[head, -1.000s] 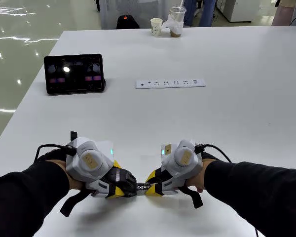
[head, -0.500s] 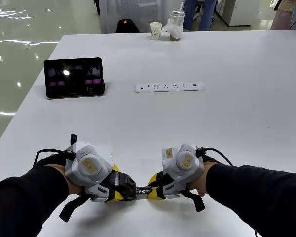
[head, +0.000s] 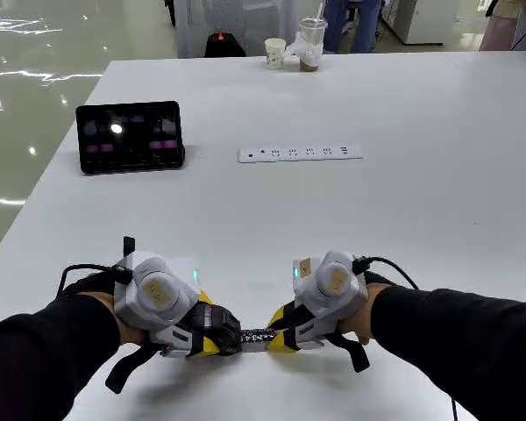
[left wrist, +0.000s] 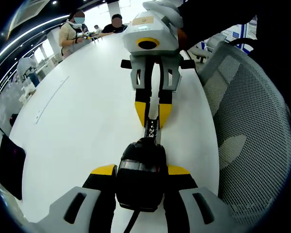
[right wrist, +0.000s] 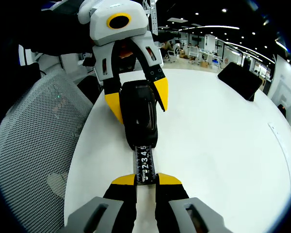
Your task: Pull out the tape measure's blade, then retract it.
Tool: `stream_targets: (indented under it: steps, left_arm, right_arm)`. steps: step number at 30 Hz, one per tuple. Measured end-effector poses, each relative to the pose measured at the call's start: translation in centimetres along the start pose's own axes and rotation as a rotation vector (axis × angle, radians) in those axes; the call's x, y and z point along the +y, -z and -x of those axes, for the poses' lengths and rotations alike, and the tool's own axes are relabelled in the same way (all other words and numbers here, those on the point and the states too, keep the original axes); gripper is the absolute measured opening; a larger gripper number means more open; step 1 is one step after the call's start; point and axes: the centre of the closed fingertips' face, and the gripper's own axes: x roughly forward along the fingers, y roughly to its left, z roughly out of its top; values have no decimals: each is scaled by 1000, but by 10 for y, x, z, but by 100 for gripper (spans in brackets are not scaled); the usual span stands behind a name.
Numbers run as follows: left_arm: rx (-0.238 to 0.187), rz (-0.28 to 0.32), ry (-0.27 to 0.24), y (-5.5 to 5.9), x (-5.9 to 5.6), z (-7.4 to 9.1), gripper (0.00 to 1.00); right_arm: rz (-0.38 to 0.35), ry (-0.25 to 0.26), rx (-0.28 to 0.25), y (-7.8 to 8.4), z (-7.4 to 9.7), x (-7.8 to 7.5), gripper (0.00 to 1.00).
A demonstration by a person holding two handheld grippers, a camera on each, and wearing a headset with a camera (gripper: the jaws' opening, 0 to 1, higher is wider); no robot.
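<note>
Down near the front edge of the white tabletop (head: 377, 219), the head view shows the left tool (head: 212, 333) clamped around the black tape measure (head: 219, 323). The right tool (head: 277, 338) sits just beside it, jaws pinched narrow on the end of the blade (head: 255, 335). A short run of blade spans the gap between the two tools, low over the tabletop. Farther back lie a dark tablet (head: 130, 136) to the left, a white power strip (head: 300, 153) near the middle, and two cups (head: 274, 51) at the far edge. Next, the left gripper view has the tape measure held between its own yellow-tipped jaws, with the blade running straight ahead into the right tool's closed tips; numbers show on the blade. A mesh chair (left wrist: 252, 121) stands off the tabletop's edge. Lastly, the right gripper view has its own jaws closed on the blade's end, printed digits facing up, and the blade leading back to the tape measure gripped on both sides by the left tool.
</note>
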Motion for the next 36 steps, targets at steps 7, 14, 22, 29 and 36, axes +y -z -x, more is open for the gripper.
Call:
stream_targets:
  steps: [7,14,22,29,36]
  left_arm:
    - [1,0,2,0,-1,0,32]
    - [1,-2,3,1,-1,0,32]
    - [3,-4,5,2,-1,0,32]
    - [3,-17,9,3,-2,0,31]
    - [4,-14,12,3,-2,-1,31]
  right_arm:
    - [-5,1,4,3,4,1,11]
    - [-1,3,6,6,7,0,11]
    - [0,4,15,11,13,0,11]
    - [-6,7,18,16,18,1,11]
    - [-10,12,18,21,23,0,11]
